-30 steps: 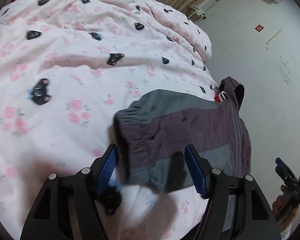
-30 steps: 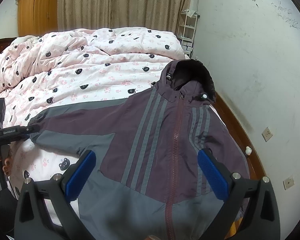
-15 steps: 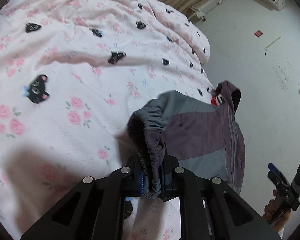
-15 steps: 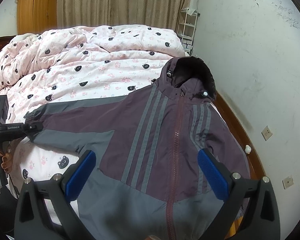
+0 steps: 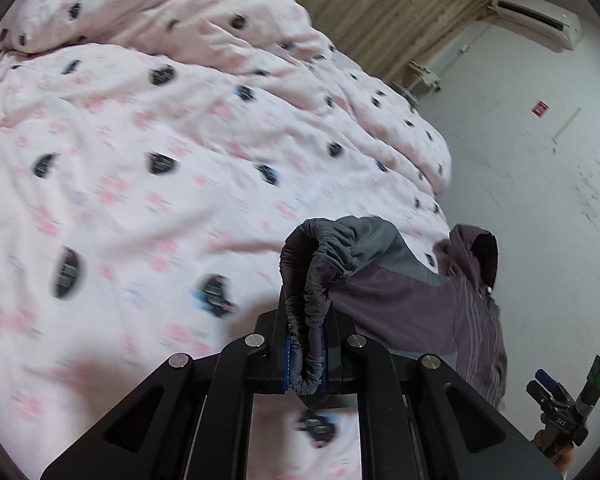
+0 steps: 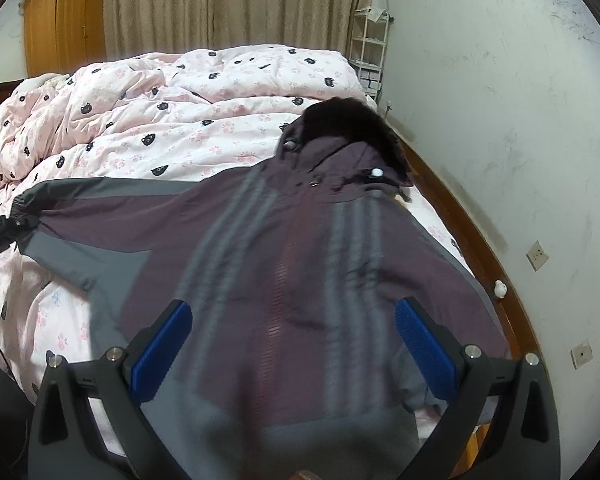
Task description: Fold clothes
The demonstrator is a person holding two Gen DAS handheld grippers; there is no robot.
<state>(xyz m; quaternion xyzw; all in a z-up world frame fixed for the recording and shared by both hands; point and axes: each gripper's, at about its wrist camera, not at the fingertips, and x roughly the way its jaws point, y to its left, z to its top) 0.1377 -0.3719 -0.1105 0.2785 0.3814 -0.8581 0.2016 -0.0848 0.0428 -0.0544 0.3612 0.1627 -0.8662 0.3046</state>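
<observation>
A bed fills most of both views, covered by one pink duvet (image 6: 204,120) of soft, rumpled cotton printed with small roses and black cat faces. On its near part lies the single jacket (image 6: 300,264), face up and zipped, in thin plum and grey shell fabric with two sets of three pale stripes down the chest. The right gripper (image 6: 292,340) hangs over the jacket's lower front, its two blue ribbed pads spread wide with nothing clamped between them. The left gripper (image 5: 306,360) is clenched on the gathered elastic cuff (image 5: 308,320) of one sleeve, which stretches out sideways over the duvet from the jacket's body. Farther up the jacket, the dark hood (image 6: 348,120) lies next to the bed's curved wooden edge (image 6: 472,248). Beyond the bed stand one orange-brown wardrobe (image 6: 64,20) in the corner, long beige curtains (image 6: 236,4), and a white wire shelf rack (image 6: 370,48). The scuffed white wall (image 6: 500,100) carries two sockets, and one air conditioner (image 5: 536,20) is mounted high up.
</observation>
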